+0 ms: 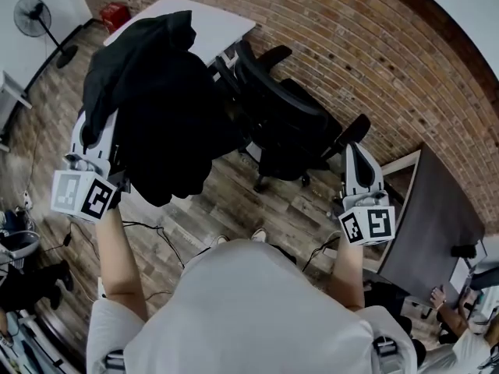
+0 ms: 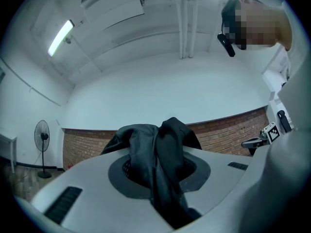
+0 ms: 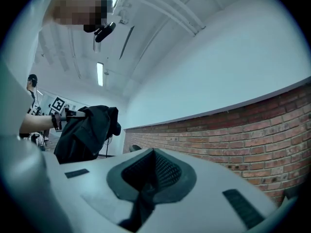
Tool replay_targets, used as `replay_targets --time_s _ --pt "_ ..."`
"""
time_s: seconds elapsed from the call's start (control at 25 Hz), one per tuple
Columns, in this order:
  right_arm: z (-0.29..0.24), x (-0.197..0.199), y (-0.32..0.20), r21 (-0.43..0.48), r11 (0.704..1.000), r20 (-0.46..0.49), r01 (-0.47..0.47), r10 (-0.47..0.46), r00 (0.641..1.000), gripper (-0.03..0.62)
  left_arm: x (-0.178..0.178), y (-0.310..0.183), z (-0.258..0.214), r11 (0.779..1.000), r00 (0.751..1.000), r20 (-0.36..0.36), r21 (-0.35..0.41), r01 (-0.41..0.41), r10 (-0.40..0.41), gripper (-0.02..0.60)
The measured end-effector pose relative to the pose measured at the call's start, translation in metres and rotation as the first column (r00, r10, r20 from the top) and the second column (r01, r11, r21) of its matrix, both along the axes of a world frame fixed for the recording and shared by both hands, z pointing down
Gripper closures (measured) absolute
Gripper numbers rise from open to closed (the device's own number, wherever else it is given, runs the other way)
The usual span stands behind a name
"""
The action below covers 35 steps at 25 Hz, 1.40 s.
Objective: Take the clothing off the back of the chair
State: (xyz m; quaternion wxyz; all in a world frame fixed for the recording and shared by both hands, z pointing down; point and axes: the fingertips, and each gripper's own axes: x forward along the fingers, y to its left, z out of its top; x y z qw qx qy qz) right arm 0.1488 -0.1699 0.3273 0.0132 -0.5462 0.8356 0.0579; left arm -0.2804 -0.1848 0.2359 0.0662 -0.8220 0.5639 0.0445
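One tool does all the work: my left tool (image 2: 163,176) is clamped on the bunched black fabric garment (image 1: 168,107), which hangs left of the black swivel office chair (image 1: 288,123), clear of its back. Right tool (image 3: 149,174) is pinched together, empty. I'd grip firmly and carry high so the hem clears the armrests.

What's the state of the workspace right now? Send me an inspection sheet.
Surface: wooden floor; no worktop in use.
Job's things: black garment held up in the air beside the black office chair.
Clutter: red object by the white table.
Grippers: left gripper jaws shut on the black garment; right gripper jaws shut, empty.
Cables: black cables loose on the floor.
Surroundings: brick wall, standing fan, grey table, another person at lower right.
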Motion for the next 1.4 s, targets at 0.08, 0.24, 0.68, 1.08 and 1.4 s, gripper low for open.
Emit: replay_targets --time_s 0.08,0.24,0.68,1.08,1.4 --pt "-0.002 0.003 -0.002 0.004 1.000 -0.011 -0.007 0.007 1.000 0.576 -0.011 0.007 0.012 1.000 1.000 0.002 -0.011 0.027 -0.027 0.472" --pt "-0.008 0.008 -0.002 0.017 1.000 -0.029 -0.022 0.023 0.999 0.576 -0.033 0.019 0.028 0.997 0.997 -0.005 -0.030 0.076 -0.076 0.472" --pt "-0.013 0.034 0.019 0.014 0.996 -0.014 -0.093 0.094 0.996 0.576 -0.077 0.069 0.053 0.972 0.973 -0.022 -0.043 0.229 -0.231 0.472" --pt "-0.009 0.030 0.022 -0.008 0.994 -0.003 -0.109 0.109 0.994 0.576 -0.069 0.100 0.073 0.955 0.957 -0.010 -0.063 0.290 -0.291 0.472" --pt "-0.009 0.019 0.021 -0.014 0.996 0.000 -0.088 0.088 0.996 0.576 -0.065 0.095 0.065 0.962 0.962 -0.032 -0.051 0.269 -0.271 0.472"
